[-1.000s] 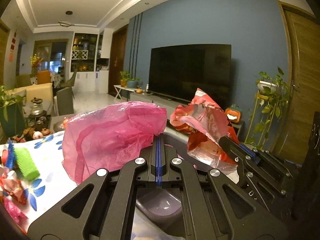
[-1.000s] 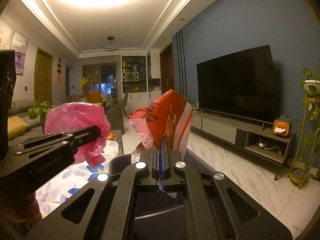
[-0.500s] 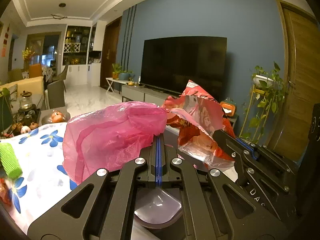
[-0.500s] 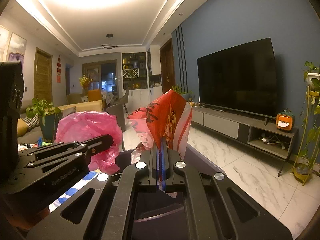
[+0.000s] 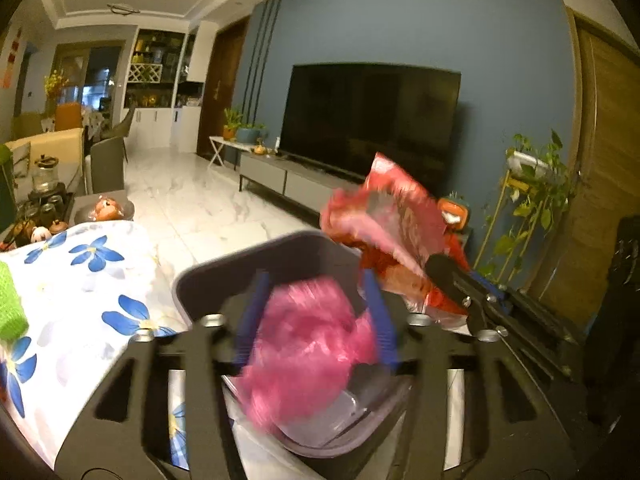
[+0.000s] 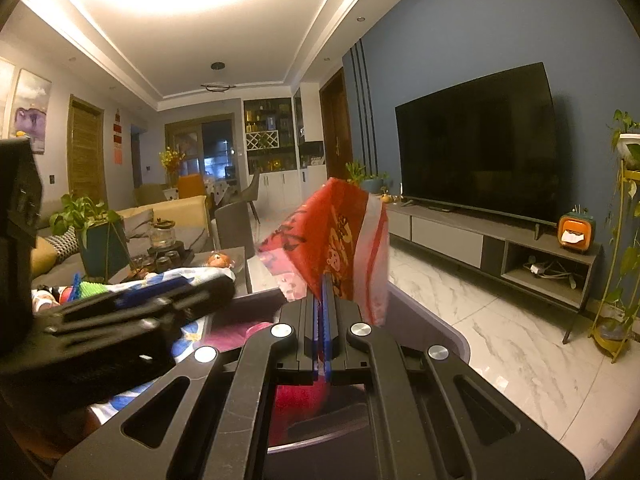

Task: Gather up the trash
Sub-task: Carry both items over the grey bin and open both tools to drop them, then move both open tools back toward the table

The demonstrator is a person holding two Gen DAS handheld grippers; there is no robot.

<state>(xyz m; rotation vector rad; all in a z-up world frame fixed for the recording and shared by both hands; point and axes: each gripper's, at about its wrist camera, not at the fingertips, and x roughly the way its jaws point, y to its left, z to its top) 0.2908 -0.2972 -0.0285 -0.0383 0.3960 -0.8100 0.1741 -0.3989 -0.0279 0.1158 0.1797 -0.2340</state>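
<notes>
In the left wrist view my left gripper (image 5: 315, 278) stands open over a grey trash bin (image 5: 240, 258). A crumpled pink plastic bag (image 5: 304, 356) is blurred between and below its blue pads (image 5: 250, 320), loose over the bin's mouth. My right gripper (image 6: 323, 292) is shut on a red and white snack bag (image 6: 332, 236), held upright above the bin (image 6: 440, 322). From the left wrist view that red bag (image 5: 392, 216) is to the right of the bin, in the right gripper (image 5: 456, 280). The left gripper (image 6: 160, 300) shows blurred at the left of the right wrist view.
A table with a white, blue-flowered cloth (image 5: 80, 280) lies left of the bin, with a green item (image 5: 10, 312) at its edge. Behind are a tea set (image 6: 162, 240) and a potted plant (image 6: 92, 232). A TV cabinet (image 6: 480, 240) and plant stand (image 6: 624, 240) line the blue wall across a marble floor.
My left gripper opened and let go of the pink bag, which is dropping towards the bin. The right gripper still holds the red bag, now a little higher over the bin.
</notes>
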